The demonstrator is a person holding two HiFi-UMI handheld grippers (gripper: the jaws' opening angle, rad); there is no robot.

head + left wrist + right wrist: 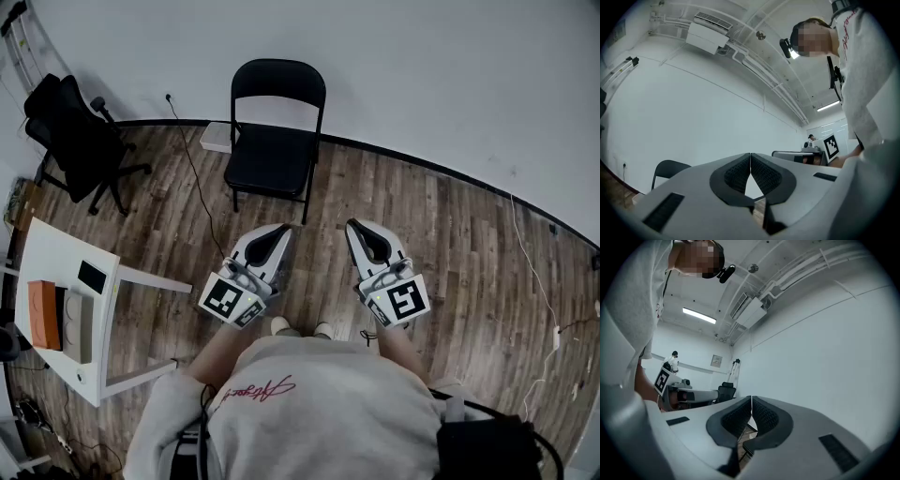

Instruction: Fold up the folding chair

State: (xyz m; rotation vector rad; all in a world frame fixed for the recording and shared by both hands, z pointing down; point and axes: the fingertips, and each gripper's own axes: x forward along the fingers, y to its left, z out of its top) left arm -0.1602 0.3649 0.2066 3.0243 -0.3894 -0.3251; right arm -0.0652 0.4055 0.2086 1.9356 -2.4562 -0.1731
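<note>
in left gripper view, the left hand-held gripper [750, 157] hides the folding chair [670, 168] below its backrest.

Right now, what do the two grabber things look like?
The left gripper and right gripper are pale grey shells with black ribbed pads inside. Each carries a white cube with a black square marker. The person wears a light grey sweatshirt with red script.

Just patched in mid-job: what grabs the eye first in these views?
The black folding chair stands open against the white wall, centre top of the head view. Below it, the left gripper and right gripper point toward it side by side, both shut and empty, short of it.
</note>
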